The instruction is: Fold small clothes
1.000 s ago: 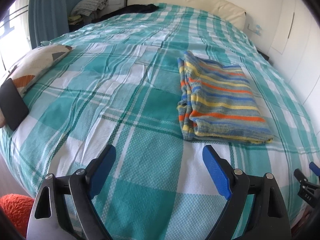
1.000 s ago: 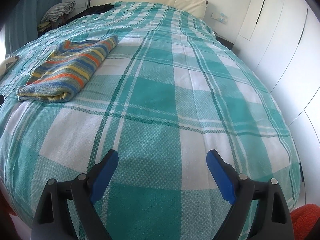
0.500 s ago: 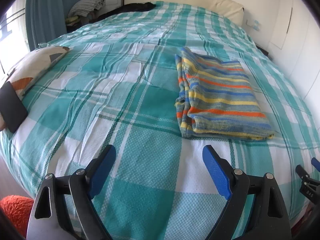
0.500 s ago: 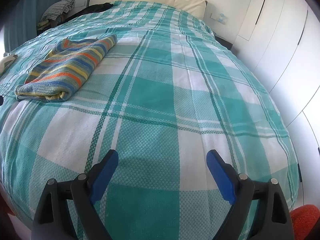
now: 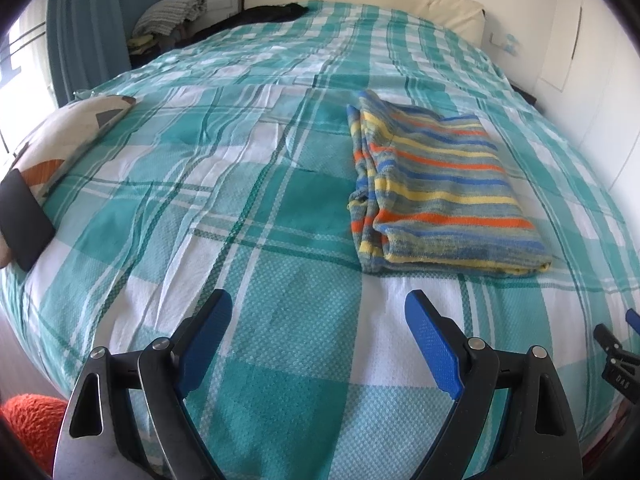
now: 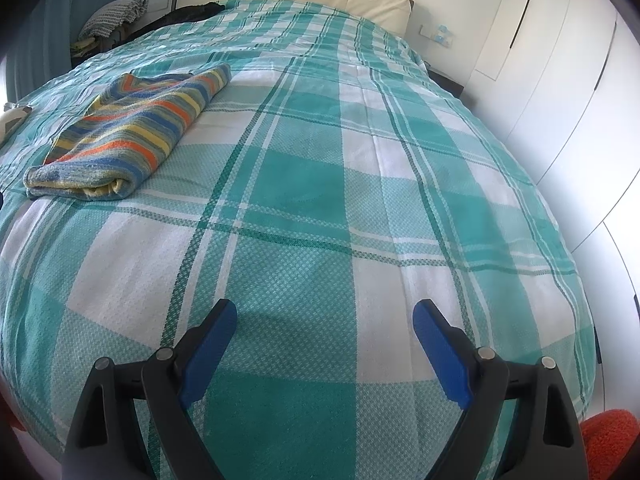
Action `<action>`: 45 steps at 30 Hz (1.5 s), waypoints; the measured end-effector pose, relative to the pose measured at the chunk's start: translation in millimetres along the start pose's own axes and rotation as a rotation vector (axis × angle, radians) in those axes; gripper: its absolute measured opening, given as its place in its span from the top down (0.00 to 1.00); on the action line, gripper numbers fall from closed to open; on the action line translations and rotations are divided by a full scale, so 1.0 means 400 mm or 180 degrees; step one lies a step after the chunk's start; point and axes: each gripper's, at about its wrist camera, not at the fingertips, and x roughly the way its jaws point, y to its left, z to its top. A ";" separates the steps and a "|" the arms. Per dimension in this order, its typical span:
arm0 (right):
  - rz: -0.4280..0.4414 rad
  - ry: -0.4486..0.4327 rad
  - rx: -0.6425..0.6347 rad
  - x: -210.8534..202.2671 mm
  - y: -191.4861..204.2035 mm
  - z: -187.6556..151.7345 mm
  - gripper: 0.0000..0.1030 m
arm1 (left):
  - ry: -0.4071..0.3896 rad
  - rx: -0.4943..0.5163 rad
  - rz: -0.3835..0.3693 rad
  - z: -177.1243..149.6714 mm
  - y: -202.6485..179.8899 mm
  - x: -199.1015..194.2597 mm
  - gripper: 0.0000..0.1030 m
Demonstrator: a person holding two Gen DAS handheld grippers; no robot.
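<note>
No legible text — none anywhere

Two handheld grippers, left gripper (image 5: pixel 318 308) and right gripper (image 6: pixel 324 318), share one build: matte black triangular-cutout arms, round silver pivot screws, and bright blue textured pads (image 5: pixel 434 344) lining each tapered finger.

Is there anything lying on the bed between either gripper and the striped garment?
Nothing visible. Only bare checked bedspread lies between the open left gripper and the folded striped garment, and the same holds for the open right gripper. The patterned pillow and black object sit far off to the side.
</note>
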 end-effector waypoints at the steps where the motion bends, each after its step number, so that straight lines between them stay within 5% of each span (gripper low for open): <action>1: 0.0000 0.0000 -0.0003 0.000 0.000 0.000 0.14 | 0.0002 0.0005 -0.0001 0.000 -0.001 0.001 0.13; 12: 0.0139 0.0014 0.0042 -0.002 0.002 0.004 0.14 | 0.0024 0.0008 0.0009 -0.001 -0.001 0.006 0.13; 16: -0.0338 -0.0084 -0.0249 -0.015 0.024 0.003 0.13 | 0.0046 0.0014 0.0016 -0.003 0.001 0.014 0.13; 36: -0.0188 0.0059 -0.0036 0.004 -0.012 0.010 0.13 | 0.0113 0.0014 0.0007 -0.004 0.001 0.026 0.13; 40: -0.0032 0.0045 0.0076 0.005 -0.025 0.024 0.13 | 0.0209 -0.0025 -0.0358 0.045 0.013 0.048 0.13; 45: 0.0997 -0.0080 0.0527 0.047 -0.054 0.159 0.13 | 0.0538 -0.0466 -0.1091 0.185 0.047 0.161 0.11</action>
